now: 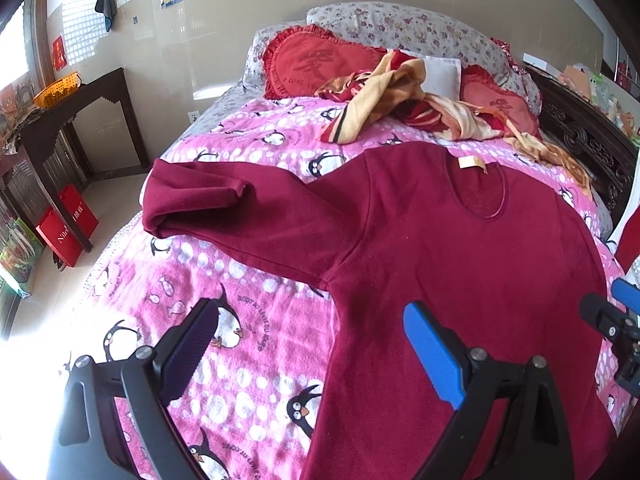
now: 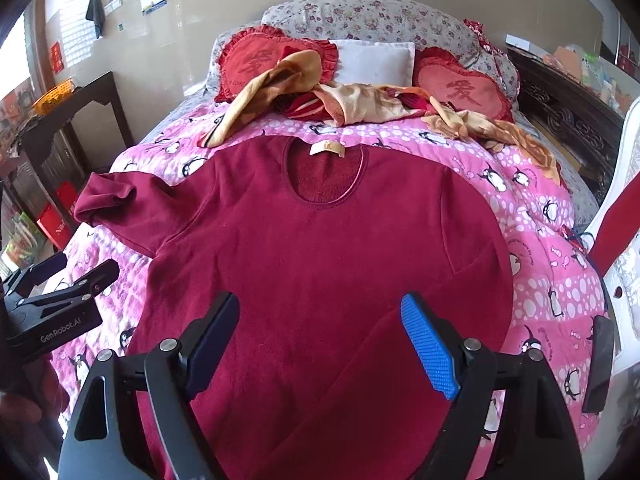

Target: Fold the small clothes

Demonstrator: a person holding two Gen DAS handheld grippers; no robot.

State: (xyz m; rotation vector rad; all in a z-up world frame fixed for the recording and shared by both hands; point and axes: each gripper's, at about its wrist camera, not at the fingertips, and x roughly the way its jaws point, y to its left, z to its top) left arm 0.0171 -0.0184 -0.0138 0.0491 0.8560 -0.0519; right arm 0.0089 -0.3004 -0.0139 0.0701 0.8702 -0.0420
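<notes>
A: Nearest the lens in the left wrist view are the left tongs (image 1: 310,346), black arms with one dark ribbed pad and one bright blue pad. They stand wide apart with nothing between them, over the hem side of the dark red fleece long-sleeved top (image 1: 460,264).

B: Same on the other side. The right tongs (image 2: 320,344) are spread open and empty, hanging above the lower front of the dark red fleece long-sleeved top (image 2: 320,240). Whether any pad touches the cloth I cannot tell.

A: Where does the top lie?

B: Flat and face up on the pink quilt printed with penguins and white dots (image 2: 552,240) that covers the bed. Its round neckline and pale sewn-in label (image 2: 327,147) point toward the headboard. One sleeve (image 2: 120,200) stretches out to the left, its cuff bunched near the bed's edge. On the other side a sleeve seems to be folded in across the body, running toward the hem.

A: From my side the right tongs (image 1: 616,312) show at the far right edge, just beside the top's side.

B: And the left tongs (image 2: 60,280) sit at my left edge, over the quilt beside the top.

A: Beyond the neckline lies a crumpled yellow-and-red patterned blanket (image 1: 384,96), then two red heart-shaped frilled cushions (image 1: 316,64), a small white pillow (image 1: 440,74) between them, and a floral pillow (image 1: 400,28) behind.

B: A dark wooden counter (image 1: 80,108) stands by the wall at left, carrying an orange plastic basket (image 1: 56,88).
</notes>
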